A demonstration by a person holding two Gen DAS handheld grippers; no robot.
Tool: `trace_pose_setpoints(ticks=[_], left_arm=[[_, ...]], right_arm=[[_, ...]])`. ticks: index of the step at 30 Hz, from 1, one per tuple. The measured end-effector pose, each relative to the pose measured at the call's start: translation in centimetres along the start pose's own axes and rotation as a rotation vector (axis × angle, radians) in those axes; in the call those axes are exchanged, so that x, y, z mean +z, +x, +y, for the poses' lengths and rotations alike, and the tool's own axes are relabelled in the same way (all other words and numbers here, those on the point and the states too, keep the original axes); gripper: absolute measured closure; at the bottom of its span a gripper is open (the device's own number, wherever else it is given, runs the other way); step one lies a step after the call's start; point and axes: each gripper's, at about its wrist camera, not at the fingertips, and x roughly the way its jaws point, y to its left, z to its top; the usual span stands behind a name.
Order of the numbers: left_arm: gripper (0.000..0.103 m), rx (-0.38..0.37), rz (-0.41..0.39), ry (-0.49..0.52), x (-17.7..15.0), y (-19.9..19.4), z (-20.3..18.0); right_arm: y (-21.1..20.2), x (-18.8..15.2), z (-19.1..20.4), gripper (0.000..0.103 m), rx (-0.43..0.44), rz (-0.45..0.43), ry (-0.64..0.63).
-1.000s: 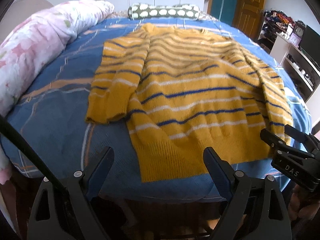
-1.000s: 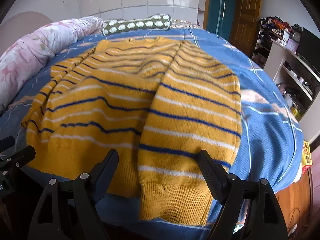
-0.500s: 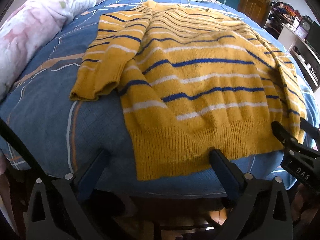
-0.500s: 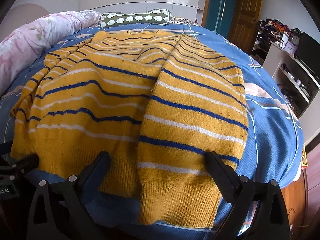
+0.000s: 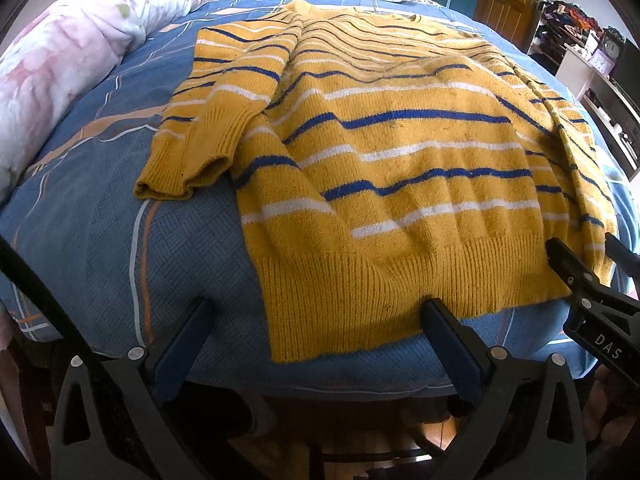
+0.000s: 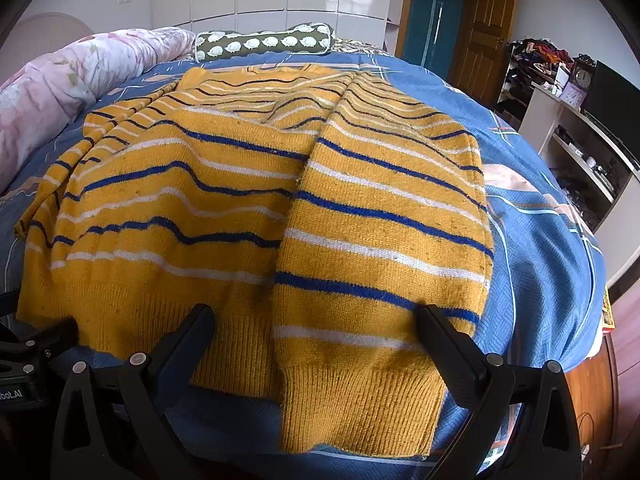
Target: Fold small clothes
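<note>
A yellow sweater [image 5: 400, 152] with blue and white stripes lies spread flat on the blue bedspread [image 5: 100, 240], its ribbed hem near the foot edge of the bed. Its left sleeve [image 5: 208, 120] lies beside the body; the right sleeve [image 6: 380, 240] lies along the body's right side, partly on top of it, cuff past the hem.

The left gripper [image 5: 316, 316] is low at the hem's left corner, fingers wide apart, grasping nothing. The right gripper [image 6: 316, 320] is spread wide over the right cuff, also holding nothing.

A pink floral quilt [image 5: 80, 48] lies on the left side, and a green bolster [image 6: 264, 44] at the head.
</note>
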Motion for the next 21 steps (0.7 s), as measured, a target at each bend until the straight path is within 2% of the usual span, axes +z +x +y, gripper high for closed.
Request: trace_pose_setpoints(ticks=[21], left_arm=[[0.000,0.035,0.006,0.003,-0.02,0.25,-0.54]], right_arm=[[-0.12,-0.46,0.11,0.000,0.009,-0.028,-0.012]])
